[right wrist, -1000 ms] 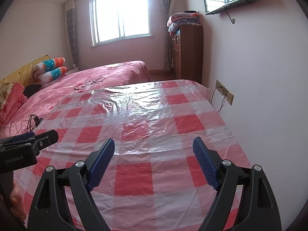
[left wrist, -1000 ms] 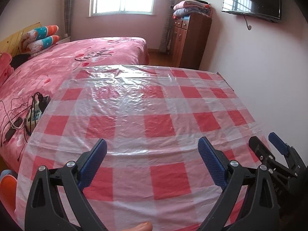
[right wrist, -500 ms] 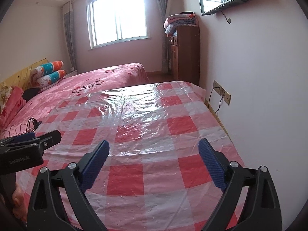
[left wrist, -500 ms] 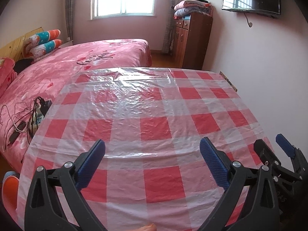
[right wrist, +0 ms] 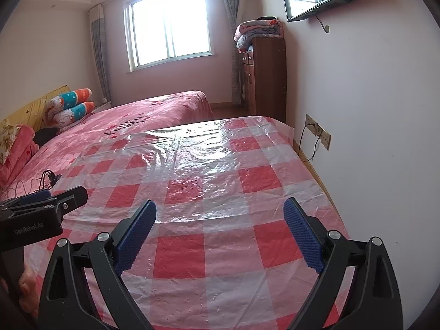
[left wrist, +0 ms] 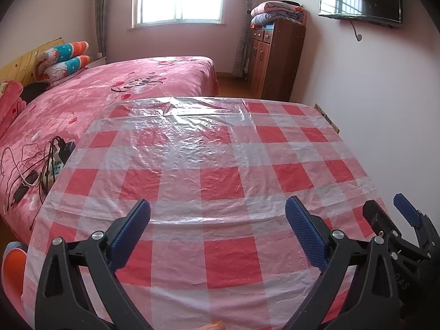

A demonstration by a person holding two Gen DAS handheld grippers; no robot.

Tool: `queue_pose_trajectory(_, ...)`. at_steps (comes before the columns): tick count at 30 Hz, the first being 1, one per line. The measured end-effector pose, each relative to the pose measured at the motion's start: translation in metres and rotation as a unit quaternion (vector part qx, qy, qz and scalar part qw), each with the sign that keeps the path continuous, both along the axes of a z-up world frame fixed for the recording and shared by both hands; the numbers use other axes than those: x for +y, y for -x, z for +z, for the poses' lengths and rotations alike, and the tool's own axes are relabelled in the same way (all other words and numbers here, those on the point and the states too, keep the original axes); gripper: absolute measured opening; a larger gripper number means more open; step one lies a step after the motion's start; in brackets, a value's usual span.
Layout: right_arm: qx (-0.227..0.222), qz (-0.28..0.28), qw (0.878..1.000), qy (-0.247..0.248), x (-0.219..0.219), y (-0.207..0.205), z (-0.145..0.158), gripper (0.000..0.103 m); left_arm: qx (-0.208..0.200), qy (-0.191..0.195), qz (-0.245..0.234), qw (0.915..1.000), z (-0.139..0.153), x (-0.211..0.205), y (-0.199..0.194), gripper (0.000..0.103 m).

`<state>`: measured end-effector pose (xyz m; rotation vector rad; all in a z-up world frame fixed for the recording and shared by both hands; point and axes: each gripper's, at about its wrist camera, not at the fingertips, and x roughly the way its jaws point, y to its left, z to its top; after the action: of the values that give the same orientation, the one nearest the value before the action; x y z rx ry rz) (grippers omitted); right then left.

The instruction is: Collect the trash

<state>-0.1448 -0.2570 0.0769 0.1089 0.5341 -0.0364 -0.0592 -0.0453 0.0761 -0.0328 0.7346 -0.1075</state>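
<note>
A table under a red-and-white checked plastic cloth [left wrist: 220, 148] [right wrist: 220, 170] fills both views. I see no loose trash on it. My left gripper [left wrist: 217, 206] hovers over the cloth's near edge, open, with nothing between its blue pads. It also shows at the left of the right wrist view as the left gripper [right wrist: 62, 194]. My right gripper [right wrist: 220, 206] stands open beside it over the near right part, also with nothing between its pads. In the left wrist view the right gripper [left wrist: 383, 203] sits at the lower right.
A bed with a pink cover [left wrist: 110, 96] adjoins the table's left side. A power strip with tangled cables [left wrist: 52, 162] lies on it near the cloth. The wall with a socket and cord [right wrist: 317, 132] runs close along the right. A wooden cabinet [right wrist: 266, 77] stands beyond.
The right gripper's jaws have spread wider. The left gripper's jaws have opened a touch more. Both views have shifted only slightly over the cloth.
</note>
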Motion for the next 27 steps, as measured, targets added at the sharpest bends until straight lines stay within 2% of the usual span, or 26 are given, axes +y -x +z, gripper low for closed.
queue_pose_trajectory(27, 0.008, 0.008, 1.000, -0.006, 0.0050, -0.0017, -0.0023, 0.093, 0.002, 0.006, 0.002, 1.0000, -0.0043, 0.0036, -0.0003, 0.099)
